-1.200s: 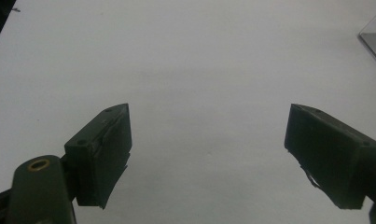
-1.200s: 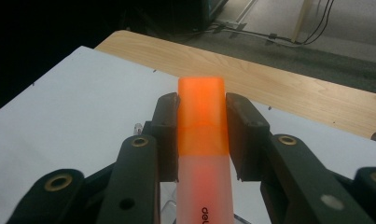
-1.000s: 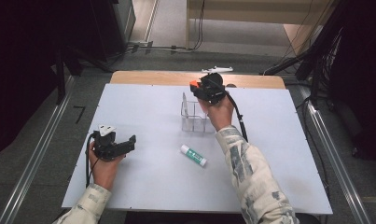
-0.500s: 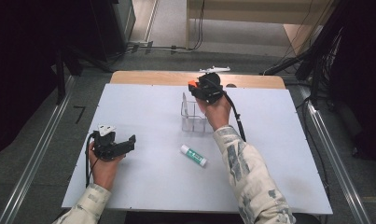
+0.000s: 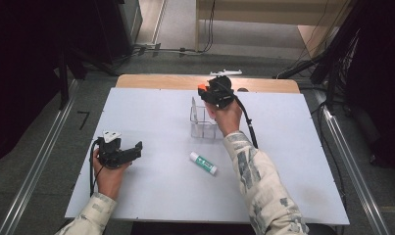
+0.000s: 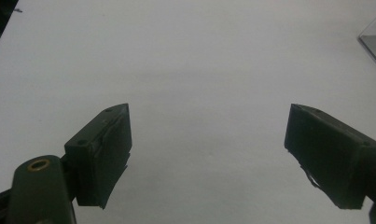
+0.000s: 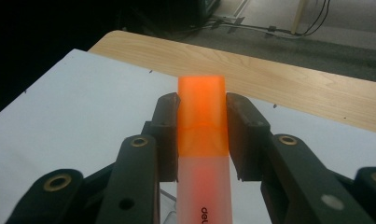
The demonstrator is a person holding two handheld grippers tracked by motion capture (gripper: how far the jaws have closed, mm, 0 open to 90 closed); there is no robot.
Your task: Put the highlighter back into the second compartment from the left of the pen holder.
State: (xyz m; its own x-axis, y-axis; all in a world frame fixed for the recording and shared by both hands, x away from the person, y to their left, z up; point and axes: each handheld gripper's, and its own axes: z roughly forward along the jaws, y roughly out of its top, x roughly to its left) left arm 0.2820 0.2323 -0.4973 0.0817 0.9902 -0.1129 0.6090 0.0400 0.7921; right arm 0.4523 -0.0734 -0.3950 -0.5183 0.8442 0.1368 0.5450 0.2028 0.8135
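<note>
Left hand-held gripper: rests low over the white desk at its near left, gripped by the person's left hand; position unchanged from the high view one second ago. In the left gripper view its jaws stand spread wide, with bare desk surface between them and a corner of the clear organizer at the upper right edge.

Centre: a white glue stick with a green label lies flat on the desk, near the organizer's front side and apart from it; it has not moved across the three high views.

Clear organizer: stands upright on the desk, just left of the right hand.

Right hand-held gripper: held above the far side of the organizer. Compared with one second ago it sits slightly farther from the person and nearer the bare wooden edge of the desk. In the right gripper view its jaws are pressed against both sides of an orange highlighter, cap end pointing away from the camera, the pale barrel running down between the jaws.
</note>
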